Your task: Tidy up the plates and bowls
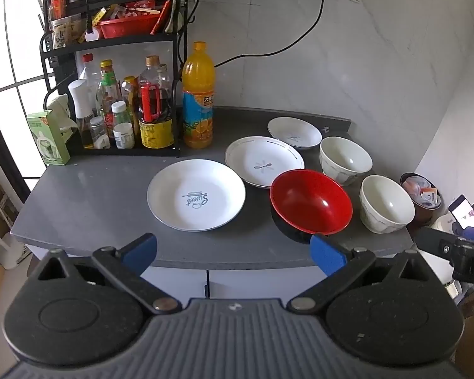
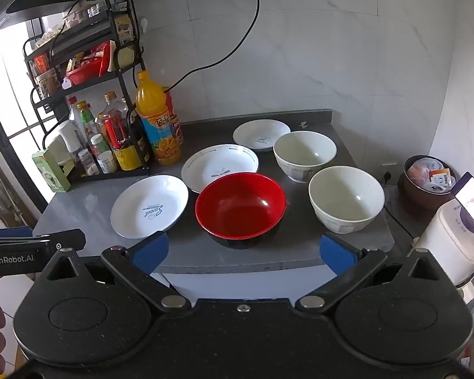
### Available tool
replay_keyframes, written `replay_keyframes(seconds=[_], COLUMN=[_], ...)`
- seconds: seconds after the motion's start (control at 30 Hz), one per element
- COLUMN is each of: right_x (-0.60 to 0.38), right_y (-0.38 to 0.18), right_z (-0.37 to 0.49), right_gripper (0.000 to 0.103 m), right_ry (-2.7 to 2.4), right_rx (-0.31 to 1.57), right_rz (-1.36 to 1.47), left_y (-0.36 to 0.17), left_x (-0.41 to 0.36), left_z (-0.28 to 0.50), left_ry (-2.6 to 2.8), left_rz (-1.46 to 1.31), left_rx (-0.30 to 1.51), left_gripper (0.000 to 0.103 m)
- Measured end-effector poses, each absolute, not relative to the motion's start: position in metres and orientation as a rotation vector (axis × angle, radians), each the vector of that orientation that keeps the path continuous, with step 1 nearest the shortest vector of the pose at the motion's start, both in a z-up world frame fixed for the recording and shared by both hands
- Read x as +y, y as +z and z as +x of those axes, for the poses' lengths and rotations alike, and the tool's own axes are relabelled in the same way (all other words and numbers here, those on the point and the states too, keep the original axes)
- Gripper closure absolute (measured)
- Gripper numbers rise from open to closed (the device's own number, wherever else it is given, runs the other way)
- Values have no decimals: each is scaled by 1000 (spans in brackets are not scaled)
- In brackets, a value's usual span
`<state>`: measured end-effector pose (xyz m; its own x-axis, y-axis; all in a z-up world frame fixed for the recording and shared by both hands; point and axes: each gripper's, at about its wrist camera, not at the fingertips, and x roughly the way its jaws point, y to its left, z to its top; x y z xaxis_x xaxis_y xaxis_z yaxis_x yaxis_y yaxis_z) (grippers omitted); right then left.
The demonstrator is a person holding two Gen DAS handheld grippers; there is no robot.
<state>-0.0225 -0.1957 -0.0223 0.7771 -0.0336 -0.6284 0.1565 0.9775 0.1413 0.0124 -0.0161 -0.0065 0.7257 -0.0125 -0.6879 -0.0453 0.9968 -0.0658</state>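
Left gripper (image 1: 233, 251) spread wide, right gripper (image 1: 452, 249) cut off at edge, jaws unseen

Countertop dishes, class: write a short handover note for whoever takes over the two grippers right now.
Left gripper: open, empty, short of the counter edge.
Right gripper: open, empty, likewise.
On the grey countertop: "Sweet" plate front left, flower plate behind it, small plate at the back; red bowl front centre, two white bowls to the right.
Done: nothing stacked.
Left: stack plates, nest bowls.
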Motion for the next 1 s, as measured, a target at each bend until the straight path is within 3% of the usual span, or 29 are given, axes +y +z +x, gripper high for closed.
replay_keyframes(seconds=[1.0], right_x=[-209], right_y=[-23], right_z=[-24], right_gripper=[0], right_ry=[-100], right_rx=[673], right_rz=[184], left_y=[1], left_x=[-32], left_z=[16], left_ry=[17], left_rz=[-70], left_rx=[751], left_gripper=[1])
